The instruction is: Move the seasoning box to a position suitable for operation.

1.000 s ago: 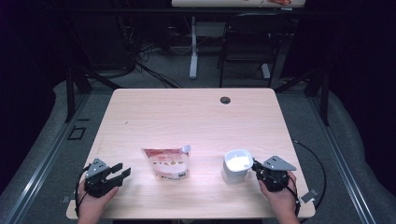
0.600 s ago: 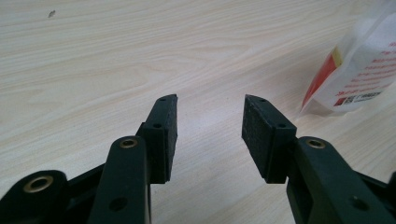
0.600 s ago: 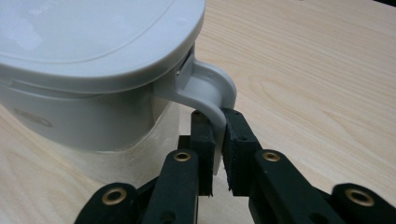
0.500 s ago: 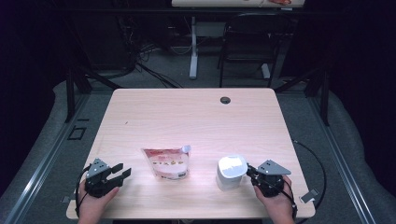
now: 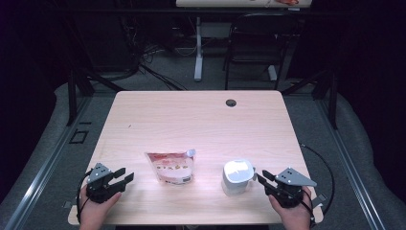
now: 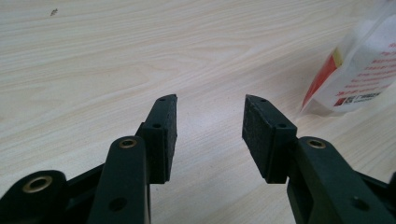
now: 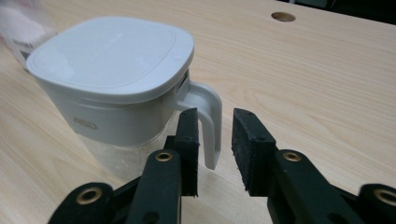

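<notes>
So going left to right: the left claw (image 5: 125, 178) sits at the near left corner of the light wooden bench (image 5: 191, 120), same spot as a second ago, jaws standing well apart with nothing between them, just bare wood in the left gripper view (image 6: 210, 107). Next over is the white plastic pouch with red print (image 5: 171, 166), lying flat near the front middle of the bench and not moved at all; in the left gripper view (image 6: 359, 70) it's cut off at the right edge and the print is too small to read. Then the white lidded plastic jug with a handle (image 5: 236, 177), front right of the bench, and this is where the change is: a second ago it stood a bit farther right with the right claw closed on its handle side, half a second ago it had slid left, and now it stands on its own. The right claw (image 5: 261, 177) has just been opening, and in the right gripper view (image 7: 215, 122) the handle (image 7: 210, 116) sits just ahead of the gap, close to the left jaw, with the pads not pressing on it. So it's let go, half open, holding nothing. The right hand (image 5: 292, 211) has also backed off slightly from the jug. Contents: the lid is on, so the inside is hidden from above, but the lower part of the jug looks clear with something pale and grainy in it; can't tell what it is. There's a small logo on the jug's wall, too blurry to make out.
</notes>
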Available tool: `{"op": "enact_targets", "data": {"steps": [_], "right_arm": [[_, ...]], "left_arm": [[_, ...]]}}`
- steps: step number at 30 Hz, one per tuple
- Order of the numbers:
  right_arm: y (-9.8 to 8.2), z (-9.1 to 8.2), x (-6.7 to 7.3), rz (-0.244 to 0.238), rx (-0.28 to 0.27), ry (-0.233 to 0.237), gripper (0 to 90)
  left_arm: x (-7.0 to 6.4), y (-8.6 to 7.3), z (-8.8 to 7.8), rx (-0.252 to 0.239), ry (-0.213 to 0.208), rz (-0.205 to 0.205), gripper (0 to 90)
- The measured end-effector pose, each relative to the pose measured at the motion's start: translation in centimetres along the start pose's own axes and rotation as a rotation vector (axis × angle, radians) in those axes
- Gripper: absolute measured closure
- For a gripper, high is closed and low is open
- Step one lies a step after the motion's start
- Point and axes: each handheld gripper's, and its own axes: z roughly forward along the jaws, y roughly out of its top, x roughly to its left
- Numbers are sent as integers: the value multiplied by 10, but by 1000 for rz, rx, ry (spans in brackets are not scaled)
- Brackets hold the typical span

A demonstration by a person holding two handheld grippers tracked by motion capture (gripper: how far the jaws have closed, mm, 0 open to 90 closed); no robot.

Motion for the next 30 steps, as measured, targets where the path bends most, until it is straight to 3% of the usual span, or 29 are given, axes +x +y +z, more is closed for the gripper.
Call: {"op": "enact_targets", "data": {"steps": [7, 11, 17, 22, 25, 30], "right_arm": [[10, 0, 0, -17, -11, -22, 674], [31, -1, 2, -68, -8, -16, 748], [58, 6, 2, -65, 26, 23, 805], [66, 14, 2, -36, 41, 59, 842], [65, 16, 4, -50, 37, 44, 894], [62, 14, 4, -41, 31, 51, 900]], "left_arm": [[-1, 1, 1, 10, -1, 4, 552], [0, 0, 1, 7, -2, 1, 551], [0, -1, 2, 10, 3, -2, 550], [0, -2, 3, 15, 1, 1, 549], [0, -2, 3, 21, 1, 5, 549], [1, -3, 1, 18, 8, -2, 549]]}}
